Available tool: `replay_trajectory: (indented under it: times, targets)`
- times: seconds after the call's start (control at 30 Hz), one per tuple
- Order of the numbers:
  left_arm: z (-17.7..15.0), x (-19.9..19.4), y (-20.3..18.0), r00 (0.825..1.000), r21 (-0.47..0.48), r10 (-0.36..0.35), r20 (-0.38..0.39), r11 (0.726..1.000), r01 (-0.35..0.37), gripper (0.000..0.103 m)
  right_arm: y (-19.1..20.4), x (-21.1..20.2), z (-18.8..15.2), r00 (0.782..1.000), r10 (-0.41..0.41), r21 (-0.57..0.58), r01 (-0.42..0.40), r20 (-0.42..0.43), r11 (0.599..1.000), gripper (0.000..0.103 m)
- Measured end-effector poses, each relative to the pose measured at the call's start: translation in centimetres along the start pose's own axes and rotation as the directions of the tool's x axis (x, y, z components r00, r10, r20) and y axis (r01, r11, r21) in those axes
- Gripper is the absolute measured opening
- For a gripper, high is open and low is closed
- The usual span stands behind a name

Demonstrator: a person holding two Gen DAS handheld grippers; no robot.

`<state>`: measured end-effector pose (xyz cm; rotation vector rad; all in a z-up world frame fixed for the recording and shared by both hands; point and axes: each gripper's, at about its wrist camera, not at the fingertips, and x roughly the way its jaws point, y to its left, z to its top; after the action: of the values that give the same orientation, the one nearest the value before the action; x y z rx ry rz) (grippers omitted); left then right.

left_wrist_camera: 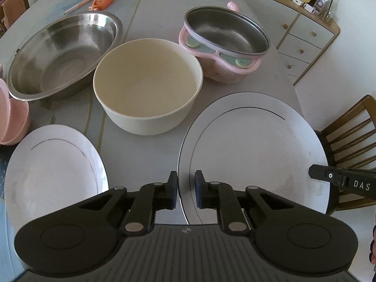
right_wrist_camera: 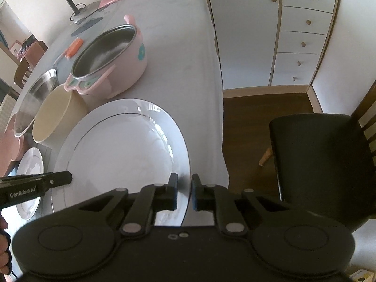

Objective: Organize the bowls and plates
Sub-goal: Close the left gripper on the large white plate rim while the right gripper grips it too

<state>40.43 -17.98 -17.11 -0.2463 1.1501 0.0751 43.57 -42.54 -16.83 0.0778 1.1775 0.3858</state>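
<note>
A large white plate (left_wrist_camera: 253, 155) with a thin dark ring lies at the table's near right corner. My left gripper (left_wrist_camera: 186, 188) is shut on its left rim, one pad above and one below the edge. My right gripper (right_wrist_camera: 184, 189) is shut on the opposite rim of the same plate (right_wrist_camera: 122, 152), by the table edge. A smaller white plate (left_wrist_camera: 54, 174) lies to the left. Behind them stand a cream bowl (left_wrist_camera: 148, 89), a steel basin (left_wrist_camera: 63, 56) and a pink pot (left_wrist_camera: 225, 44) with a steel insert.
A pink dish (left_wrist_camera: 11, 117) sits at the far left. An orange tool (left_wrist_camera: 103, 0) lies at the back. A wooden chair (left_wrist_camera: 347, 141) with a black seat (right_wrist_camera: 322, 164) stands just past the table edge. A white drawer cabinet (right_wrist_camera: 300, 35) stands beyond it.
</note>
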Motion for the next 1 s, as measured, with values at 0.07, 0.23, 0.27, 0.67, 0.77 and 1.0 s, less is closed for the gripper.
replay_trajectory:
  times: [0.07, 0.23, 0.27, 0.67, 0.77, 1.0]
  targets:
    - [-0.2, -0.1, 0.2, 1.0, -0.003, -0.005, -0.003, 1.0, 0.005, 0.013, -0.1, -0.1, -0.3, 1.0, 0.007, 0.002, -0.007, -0.003, 1.0, 0.011]
    - [-1.3, -0.7, 0.5, 1.0, -0.001, -0.007, -0.013, 1.0, 0.007, 0.012, 0.1, -0.7, -1.5, 1.0, 0.019, 0.003, -0.019, -0.01, 1.0, 0.011]
    - [-1.6, -0.9, 0.7, 1.0, 0.0, -0.008, -0.014, 1.0, 0.008, 0.012, 0.1, -1.0, -2.0, 1.0, 0.023, 0.006, -0.023, -0.011, 1.0, 0.011]
    - [-7.0, -4.8, 2.9, 0.998, 0.042, -0.054, -0.011, 0.998, 0.055, 0.009, 1.7, -4.7, -8.9, 0.999, 0.032, 0.055, -0.031, -0.007, 0.998, 0.008]
    - [-8.7, -5.6, 3.9, 0.997, 0.057, -0.071, -0.019, 0.996, 0.072, 0.009, 2.4, -5.7, -11.1, 0.999, 0.04, 0.075, -0.039, -0.005, 0.996, 0.007]
    - [-12.2, -7.7, 5.3, 0.994, 0.109, -0.103, -0.037, 0.988, 0.106, 0.009, 3.8, -6.7, -15.3, 0.999, 0.035, 0.136, -0.033, -0.015, 0.99, 0.007]
